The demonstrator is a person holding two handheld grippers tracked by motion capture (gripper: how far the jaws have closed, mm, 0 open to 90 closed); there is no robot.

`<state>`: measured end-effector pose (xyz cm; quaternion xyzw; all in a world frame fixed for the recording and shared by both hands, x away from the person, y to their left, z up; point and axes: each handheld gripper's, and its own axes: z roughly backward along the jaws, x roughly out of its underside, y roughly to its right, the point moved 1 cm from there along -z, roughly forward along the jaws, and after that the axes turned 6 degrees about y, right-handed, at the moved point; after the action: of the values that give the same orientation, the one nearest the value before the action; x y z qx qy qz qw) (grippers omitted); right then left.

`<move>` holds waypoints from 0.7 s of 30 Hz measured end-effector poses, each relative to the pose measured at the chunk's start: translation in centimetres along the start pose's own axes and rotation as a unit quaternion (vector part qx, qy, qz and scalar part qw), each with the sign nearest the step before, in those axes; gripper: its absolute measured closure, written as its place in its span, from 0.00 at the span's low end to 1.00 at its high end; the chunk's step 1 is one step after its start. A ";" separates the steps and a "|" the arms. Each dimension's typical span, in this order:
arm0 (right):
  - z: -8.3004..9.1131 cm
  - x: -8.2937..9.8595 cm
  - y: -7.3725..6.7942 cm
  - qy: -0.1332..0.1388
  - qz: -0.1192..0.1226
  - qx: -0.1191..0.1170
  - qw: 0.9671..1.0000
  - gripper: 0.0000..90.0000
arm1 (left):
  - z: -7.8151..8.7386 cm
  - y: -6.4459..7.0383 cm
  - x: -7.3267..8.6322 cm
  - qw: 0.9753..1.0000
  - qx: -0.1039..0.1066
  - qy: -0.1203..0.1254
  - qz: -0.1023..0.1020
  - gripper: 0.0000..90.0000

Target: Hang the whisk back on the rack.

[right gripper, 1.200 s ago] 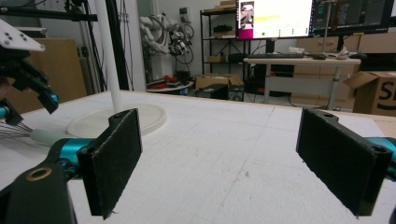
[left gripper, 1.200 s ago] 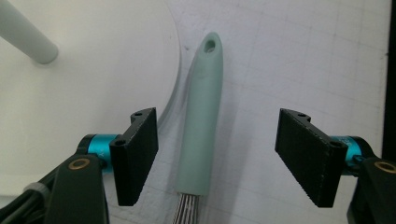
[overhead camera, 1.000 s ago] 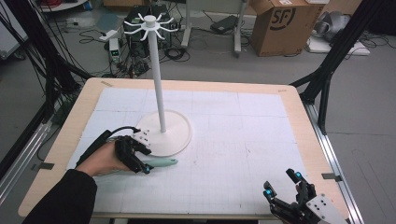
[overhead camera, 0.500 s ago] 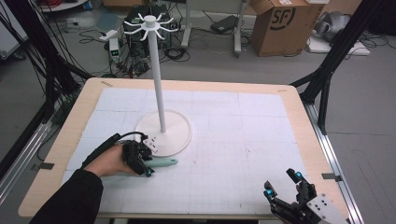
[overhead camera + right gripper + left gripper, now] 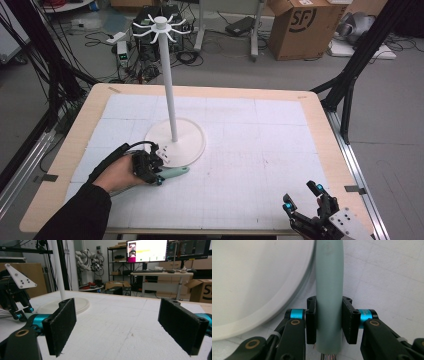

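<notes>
The table (image 5: 310, 107) in front of me is a pale wooden board with a white gridded mat (image 5: 260, 150) over most of it. On the mat stands a white rack: a round flat base (image 5: 187, 142), a tall thin pole (image 5: 169, 90) and a ring of short hooks (image 5: 160, 27) at the top.

Just beside the near edge of that base lies a pale green handle (image 5: 176, 173), flat on the mat and pointing away to my right. In the left gripper view the handle (image 5: 329, 290) runs straight up between my two black jaws, with the curve of the base (image 5: 249, 282) close on its left; I cannot tell whether they touch. A bit of bright metal (image 5: 327, 357) shows at the handle's near end.

My left gripper (image 5: 159, 172) is closed onto the handle, both pads (image 5: 349, 322) pressed against its sides, and my left hand (image 5: 120, 175) wraps the gripper's body low over the mat.

My right gripper (image 5: 302, 197) sits well apart at the near right corner of the table, its jaws spread wide with nothing between them. In the right gripper view its pads (image 5: 61, 325) frame bare mat.
</notes>
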<state>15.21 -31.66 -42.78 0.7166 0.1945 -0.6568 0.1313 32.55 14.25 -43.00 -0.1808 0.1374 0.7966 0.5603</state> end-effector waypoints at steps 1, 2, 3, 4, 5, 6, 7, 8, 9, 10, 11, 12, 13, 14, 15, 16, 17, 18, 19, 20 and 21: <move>0.0 0.0 0.0 0.000 0.000 0.000 1.000 0.16 | 0.0 0.0 0.1 1.000 0.000 0.003 0.001 0.77; 0.0 0.0 0.0 0.000 0.000 0.000 1.000 0.16 | 0.1 0.0 0.1 1.000 0.000 0.003 -0.002 0.77; 0.0 0.0 0.0 0.000 0.000 0.000 1.000 0.16 | 0.3 0.0 0.2 1.000 -0.005 0.005 -0.005 0.77; 0.0 0.0 0.0 -0.001 -0.002 -0.001 1.000 0.16 | 0.4 0.0 0.2 1.000 -0.007 0.010 -0.003 0.77; 0.0 0.0 0.0 -0.002 -0.001 -0.001 1.000 0.16 | 0.7 0.0 0.2 1.000 -0.007 0.017 -0.001 0.77; 0.0 0.0 0.0 -0.002 0.000 -0.001 1.000 0.16 | 1.0 0.0 0.3 0.999 -0.012 0.029 0.005 0.77; -0.1 0.0 0.0 -0.001 0.001 -0.002 1.000 0.16 | 1.3 -0.1 0.3 0.999 -0.010 0.041 0.014 0.77; -0.1 0.0 0.0 -0.001 0.001 -0.003 1.000 0.16 | 1.8 -0.1 0.3 0.998 -0.007 0.053 0.019 0.77; -0.1 0.0 0.0 -0.001 0.001 -0.002 1.000 0.16 | 2.2 -0.1 0.3 0.998 -0.008 0.066 0.025 0.77; -0.1 0.0 0.0 -0.001 0.001 -0.002 1.000 0.16 | 2.7 -0.2 0.4 0.997 0.000 0.071 0.029 0.77; -0.1 0.0 0.0 -0.001 0.001 -0.002 1.000 0.16 | 3.1 -0.3 0.4 0.996 0.002 0.080 0.030 0.77; -0.1 0.0 0.0 -0.001 0.001 -0.001 1.000 0.16 | 3.4 -0.3 0.4 0.995 -0.001 0.091 0.037 0.77; -0.1 0.1 0.0 -0.002 0.000 0.000 1.000 0.16 | 3.8 -0.3 0.3 0.995 0.001 0.094 0.037 0.77; -0.1 0.1 0.0 -0.002 0.000 0.000 1.000 0.16 | 4.2 -0.3 0.3 0.994 -0.003 0.103 0.036 0.77; -0.1 0.1 0.0 -0.002 0.001 0.000 1.000 0.16 | 4.7 -0.3 0.2 0.993 -0.005 0.114 0.038 0.77; -0.1 0.0 -0.1 -0.002 0.000 -0.001 1.000 0.16 | 5.1 -0.3 0.1 0.991 -0.001 0.128 0.040 0.77; -0.1 0.0 -0.1 -0.003 -0.001 -0.001 1.000 0.16 | 5.6 -0.3 0.0 0.988 -0.003 0.146 0.046 0.77; -0.1 0.1 -0.1 -0.003 0.000 -0.001 1.000 0.16 | 6.0 -0.3 -0.1 0.988 -0.006 0.150 0.045 0.77; -0.1 0.1 -0.1 -0.003 0.001 -0.001 1.000 0.16 | 6.5 -0.3 -0.2 0.986 -0.007 0.158 0.042 0.77; -0.1 0.1 -0.1 -0.004 0.000 -0.001 1.000 0.16 | 7.0 -0.3 -0.3 0.985 -0.012 0.167 0.040 0.77; -0.1 0.1 -0.1 -0.004 0.000 0.000 1.000 0.16 | 7.5 -0.3 -0.4 0.984 -0.016 0.175 0.040 0.77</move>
<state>15.28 -31.52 -42.85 0.7141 0.1936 -0.6596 0.1322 31.94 17.14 -36.09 -0.3209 0.2277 0.7763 0.4925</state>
